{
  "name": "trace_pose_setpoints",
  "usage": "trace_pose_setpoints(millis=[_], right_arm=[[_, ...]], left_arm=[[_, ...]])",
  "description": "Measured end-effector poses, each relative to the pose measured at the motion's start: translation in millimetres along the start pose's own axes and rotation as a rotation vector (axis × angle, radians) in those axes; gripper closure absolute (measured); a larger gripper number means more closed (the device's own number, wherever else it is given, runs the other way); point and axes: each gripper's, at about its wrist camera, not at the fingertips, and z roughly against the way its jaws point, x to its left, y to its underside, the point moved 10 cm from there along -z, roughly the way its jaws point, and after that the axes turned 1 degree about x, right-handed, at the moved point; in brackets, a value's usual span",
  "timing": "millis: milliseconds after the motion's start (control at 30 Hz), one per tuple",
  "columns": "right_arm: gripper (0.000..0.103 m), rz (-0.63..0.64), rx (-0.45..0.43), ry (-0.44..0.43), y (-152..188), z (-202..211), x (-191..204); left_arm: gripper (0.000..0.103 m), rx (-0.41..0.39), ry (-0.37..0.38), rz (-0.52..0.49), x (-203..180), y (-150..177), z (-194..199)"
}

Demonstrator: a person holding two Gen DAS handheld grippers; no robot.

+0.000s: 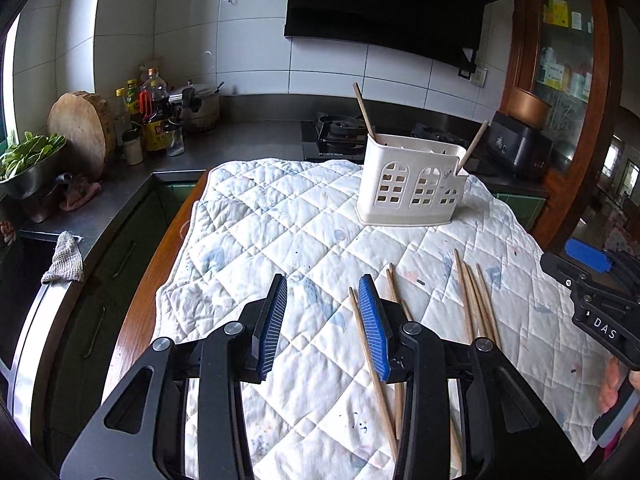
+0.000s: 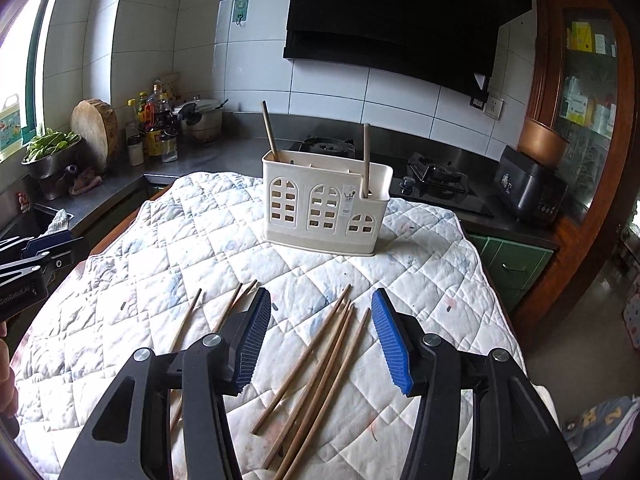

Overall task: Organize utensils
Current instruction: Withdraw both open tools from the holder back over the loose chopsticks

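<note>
A white utensil holder (image 1: 412, 184) (image 2: 326, 204) stands on the quilted cloth with two wooden chopsticks (image 1: 364, 110) (image 2: 366, 158) upright in it. Several loose chopsticks lie on the cloth: one group (image 2: 316, 368) (image 1: 476, 300) between my right gripper's fingers, another group (image 1: 370, 360) (image 2: 190, 316) by my left gripper's right finger. My left gripper (image 1: 322, 300) is open and empty above the cloth. My right gripper (image 2: 320, 320) is open and empty over the chopstick group; it also shows in the left wrist view (image 1: 592, 276).
The quilted cloth (image 1: 280, 216) (image 2: 192, 240) covers a wooden table. Behind are a steel counter with bottles (image 1: 154, 116), a round cutting board (image 1: 82, 128), a bowl of greens (image 1: 28, 164), a gas stove (image 2: 436, 178) and a black appliance (image 2: 528, 190).
</note>
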Motion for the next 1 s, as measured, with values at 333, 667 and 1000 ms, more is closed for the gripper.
trace_pose_setpoints(millis=[333,667,1000], right_arm=[[0.057,-0.025,0.061,-0.021,31.7,-8.6,8.8],[0.063,-0.037,0.095,-0.013,50.8,-15.8,8.4],[0.071,-0.081,0.136,-0.009,76.1,-16.4,-1.4]], left_arm=[[0.065,0.077,0.013,0.051,3.2,41.0,-6.6],[0.065,0.133,-0.012,0.061,10.1,68.6,-15.8],[0.065,0.187,-0.011,0.071,6.2,92.0,-26.6]])
